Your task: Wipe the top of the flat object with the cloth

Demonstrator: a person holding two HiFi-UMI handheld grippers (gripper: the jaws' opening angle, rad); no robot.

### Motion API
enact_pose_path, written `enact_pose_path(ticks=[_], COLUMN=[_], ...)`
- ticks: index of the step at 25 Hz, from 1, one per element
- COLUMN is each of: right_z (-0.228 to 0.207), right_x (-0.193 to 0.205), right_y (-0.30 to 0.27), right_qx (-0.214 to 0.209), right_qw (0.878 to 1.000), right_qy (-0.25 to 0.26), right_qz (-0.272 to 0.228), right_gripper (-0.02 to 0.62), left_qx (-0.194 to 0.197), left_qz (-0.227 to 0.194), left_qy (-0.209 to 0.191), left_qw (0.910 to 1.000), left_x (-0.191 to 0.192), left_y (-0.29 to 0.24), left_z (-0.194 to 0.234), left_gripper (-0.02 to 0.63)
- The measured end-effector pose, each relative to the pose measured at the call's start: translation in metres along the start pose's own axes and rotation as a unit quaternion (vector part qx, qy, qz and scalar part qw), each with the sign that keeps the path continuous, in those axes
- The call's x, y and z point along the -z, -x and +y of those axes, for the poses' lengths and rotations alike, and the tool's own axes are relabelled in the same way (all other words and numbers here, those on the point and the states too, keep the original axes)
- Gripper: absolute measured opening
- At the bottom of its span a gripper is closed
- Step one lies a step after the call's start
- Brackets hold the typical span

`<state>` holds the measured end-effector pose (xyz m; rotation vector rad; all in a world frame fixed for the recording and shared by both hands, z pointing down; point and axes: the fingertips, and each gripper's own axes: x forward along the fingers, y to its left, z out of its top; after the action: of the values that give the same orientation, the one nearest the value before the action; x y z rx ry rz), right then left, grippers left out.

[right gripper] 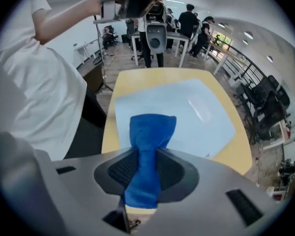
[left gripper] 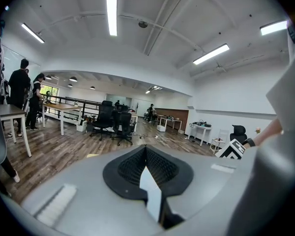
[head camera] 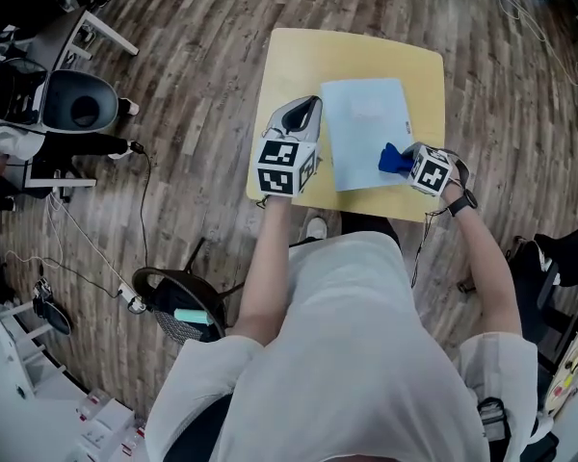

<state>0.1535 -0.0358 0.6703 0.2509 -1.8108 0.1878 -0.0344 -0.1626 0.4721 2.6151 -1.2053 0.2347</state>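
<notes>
Yellow table [head camera: 299, 56]: right claw [right gripper: 146, 154] pinches blue cloth [right gripper: 151, 129].

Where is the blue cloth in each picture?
Head view: the blue cloth is right of centre, held by the right gripper, at the edge of the pale blue sheet.
Left gripper view: not in it.
Right gripper view: bottom centre, pinched between the jaws.
Shared landmark: that sheet on the yellow table, in those two views.
</notes>
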Motion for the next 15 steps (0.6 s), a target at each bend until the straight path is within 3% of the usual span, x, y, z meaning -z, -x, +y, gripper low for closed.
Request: enact_pose_path(ticks=[3,6,11,15], right_z=[0.018,0.043,0.086,0.1], right_x=[-0.059,-0.104,-0.15,-0.154], right_y=[-0.004,-0.017,-0.051,-0.075], right_qx=[-0.028,-0.057,-0.081,-0.087], right_qw=[0.997,0.99,0.971,0.957], right_qy=[0.049,0.11,0.224,0.278], right_qz=[-0.045,-0.06,-0.037,-0.009], right_gripper=[0.115,0.115,0.115,0.115], left_qx=[-0.013,-0.026,-0.055,-0.073], left_qz=[0.0,-0.004,-0.01,-0.015], left_qy=[0.001,-0.002,0.002,0.007], left_qw=[0.9999,0.9996,0.9984,0.9972], left_x=[0.0,-0.003,-0.001,0.0], left_y=[0.007,0.016,0.043,0.056], left_z=[0.005,0.008,0.029,0.04], left_gripper=[0.011,0.011,0.011,0.011])
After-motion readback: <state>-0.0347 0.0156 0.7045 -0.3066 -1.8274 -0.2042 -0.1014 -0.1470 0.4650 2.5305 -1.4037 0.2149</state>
